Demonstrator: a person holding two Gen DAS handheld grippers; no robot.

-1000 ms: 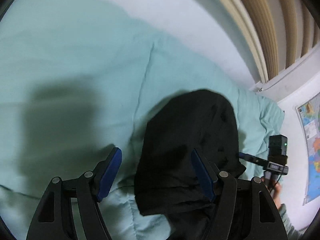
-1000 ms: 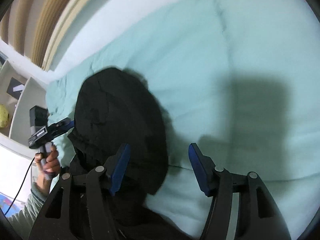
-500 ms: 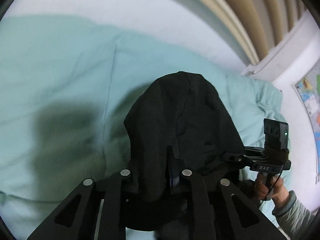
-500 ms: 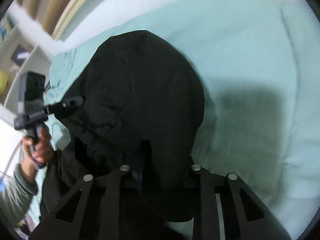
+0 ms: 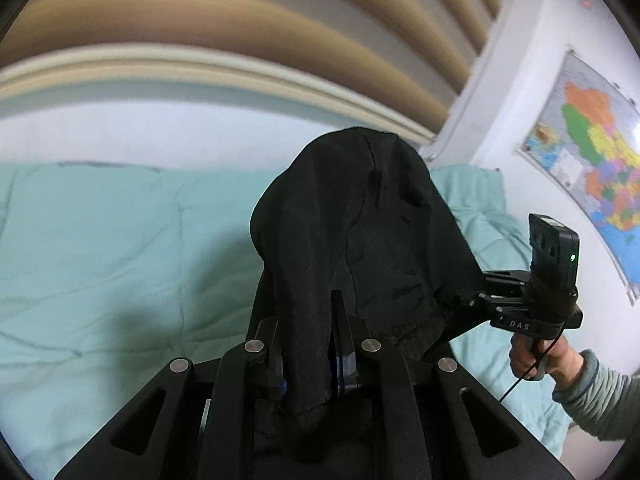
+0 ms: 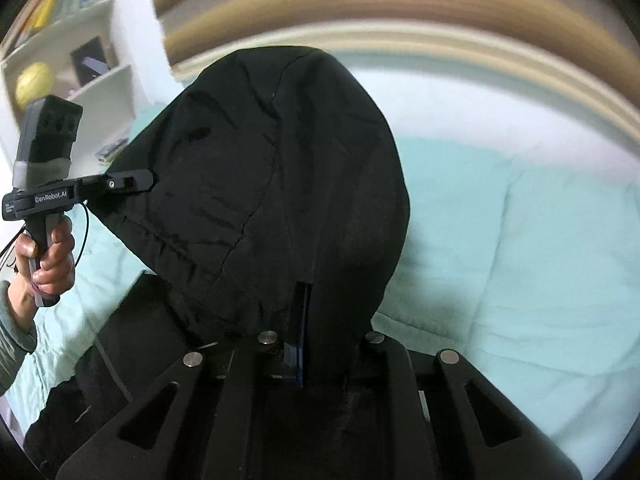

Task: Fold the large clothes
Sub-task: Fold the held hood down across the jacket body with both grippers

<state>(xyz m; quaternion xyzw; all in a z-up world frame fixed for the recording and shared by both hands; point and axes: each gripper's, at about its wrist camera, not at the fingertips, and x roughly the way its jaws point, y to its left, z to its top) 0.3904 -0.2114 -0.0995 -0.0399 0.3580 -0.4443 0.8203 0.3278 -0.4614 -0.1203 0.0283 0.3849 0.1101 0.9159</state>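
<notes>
Up off the quilt (image 5: 100,264), black garment (image 5: 360,220) draped between, left claw (image 5: 308,360) and right claw (image 6: 316,344) each pinching it

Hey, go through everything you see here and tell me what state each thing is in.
Left claw: shut on black hoodie.
Right claw: shut on black hoodie.
Black hoodie: pinched by both claws, hood bunched up above the bed.
Green blanket: spread over bed, wrinkled.
Map: hanging on wall.

Hidden under the cloth

The draped black fabric garment (image 5: 360,240) buries both grippers' fingertips; its lower part leaves each frame's bottom edge. Beige slatted wall (image 5: 240,32) above it is motion-blurred.
</notes>
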